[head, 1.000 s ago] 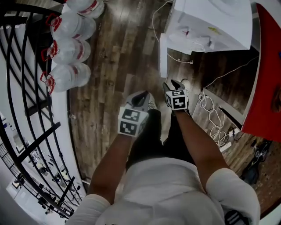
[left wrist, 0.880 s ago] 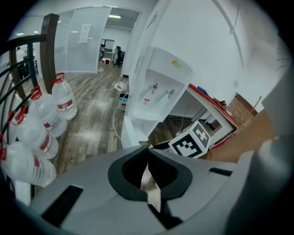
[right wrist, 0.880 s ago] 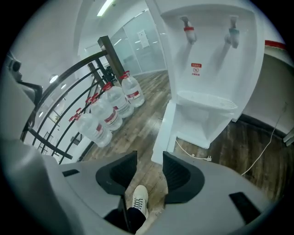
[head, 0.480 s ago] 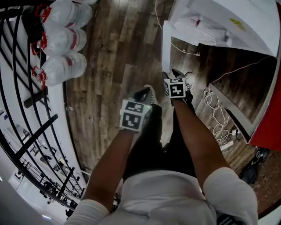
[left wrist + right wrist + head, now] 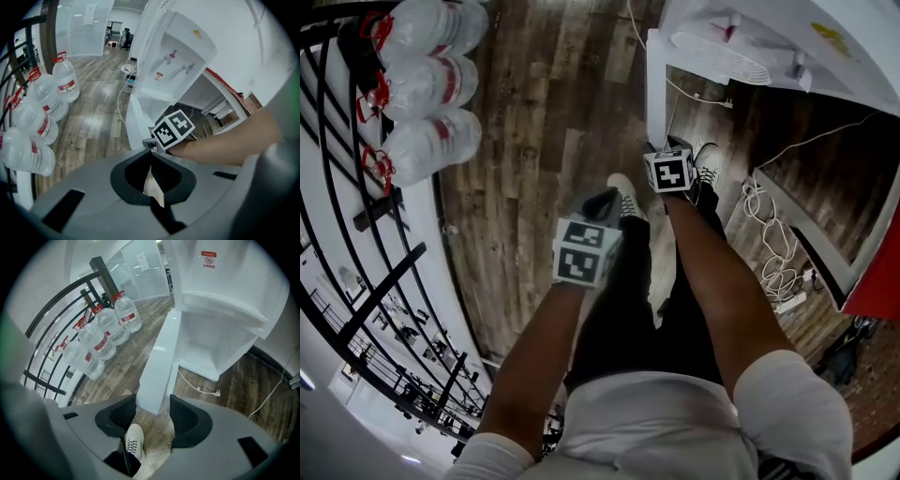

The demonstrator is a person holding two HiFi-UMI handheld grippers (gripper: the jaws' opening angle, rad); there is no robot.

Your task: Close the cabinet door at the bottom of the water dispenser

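Four water bottles (image 5: 65, 83) (image 5: 47, 98) (image 5: 32, 124) (image 5: 23, 154), one water dispenser (image 5: 180, 44), two tools (image 5: 600, 202) (image 5: 668, 150)

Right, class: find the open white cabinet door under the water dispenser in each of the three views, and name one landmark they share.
Head view: cabinet door, upper centre-right, a narrow white strip.
Left gripper view: cabinet door, centre, slightly left.
Right gripper view: cabinet door, centre, running down the middle.
Shared landmark: water bottles, left side in every view.

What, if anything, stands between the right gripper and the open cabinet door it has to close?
Nothing visible does. The right gripper has its jaws opening, with the edge of the cabinet door lined up between them. A white cord lies on the floor by the cabinet opening, possibly near the door's swing.
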